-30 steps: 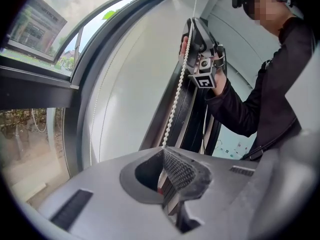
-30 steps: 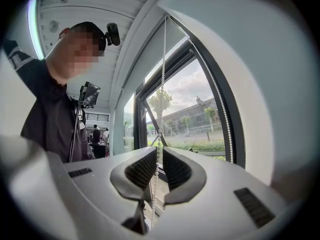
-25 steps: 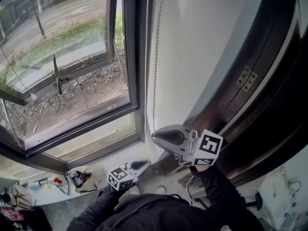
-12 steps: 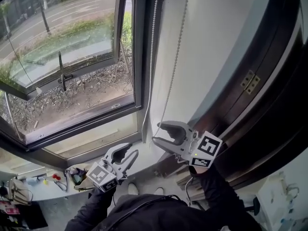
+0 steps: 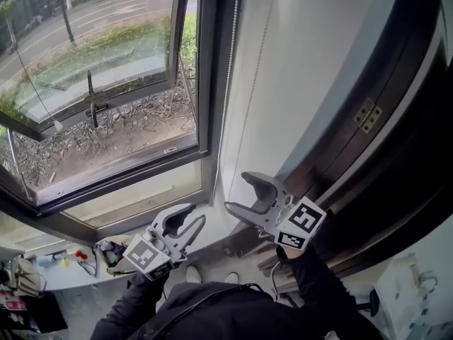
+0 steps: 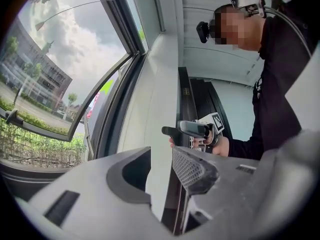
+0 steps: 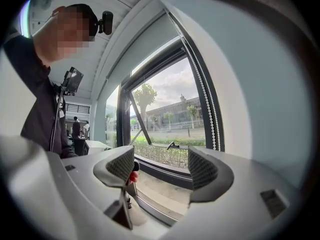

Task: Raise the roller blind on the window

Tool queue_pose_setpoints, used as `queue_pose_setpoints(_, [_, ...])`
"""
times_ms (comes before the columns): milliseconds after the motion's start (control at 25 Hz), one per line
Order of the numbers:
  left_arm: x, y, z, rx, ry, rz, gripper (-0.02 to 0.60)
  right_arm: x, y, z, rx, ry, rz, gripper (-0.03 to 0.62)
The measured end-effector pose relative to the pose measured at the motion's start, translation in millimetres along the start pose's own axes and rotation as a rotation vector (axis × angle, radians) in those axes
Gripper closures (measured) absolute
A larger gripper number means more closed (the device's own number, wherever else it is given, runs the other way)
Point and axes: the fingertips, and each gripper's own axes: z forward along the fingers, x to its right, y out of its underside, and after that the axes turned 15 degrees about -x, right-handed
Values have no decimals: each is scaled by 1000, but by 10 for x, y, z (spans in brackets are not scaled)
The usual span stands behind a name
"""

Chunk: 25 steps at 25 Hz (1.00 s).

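Raising the blind, step in hand: this looks like a pause between pulls, with neither gripper on the chain.
Landmark: dark metal window frame; every place below is given from it.
Pull chain: white beaded chain in two strands, hanging just right of the frame's right upright, against the pale wall.
Chain direction: its long axis runs up and down along that upright. The top leads out of sight above the frame, and the lower loop drops toward the frame's bottom right corner.
Blind fabric: no view shows it clearly.
Right gripper: grey two-jaw tool by the frame's bottom right corner, near the chain's lower end. The jaws are opening wide with nothing between the pads, and the chain lies just beside them.
Left gripper: matching grey tool below the frame's bottom rail, jaws partly apart and empty.
Next move, likely: bring one strand squarely between a pair of pads, close firmly, then draw straight down along the chain's line.
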Motion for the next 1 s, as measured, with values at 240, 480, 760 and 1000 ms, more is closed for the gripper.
queue_pose_setpoints(240, [-53, -149, -9, 24, -39, -21, 471, -112, 40, -4, 20, -34, 6, 261])
queue_pose_setpoints(480, [-10, -92, -2, -53, -57, -4, 575, -305, 99, -90, 108, -34, -38, 564])
queue_pose_setpoints(760, [170, -70, 27, -78, -4, 16, 575, -507, 212, -14, 103, -48, -69, 588])
queue_pose_setpoints(1000, [236, -16, -32, -71, -24, 49, 575, -593, 352, 72, 75, -45, -69, 589])
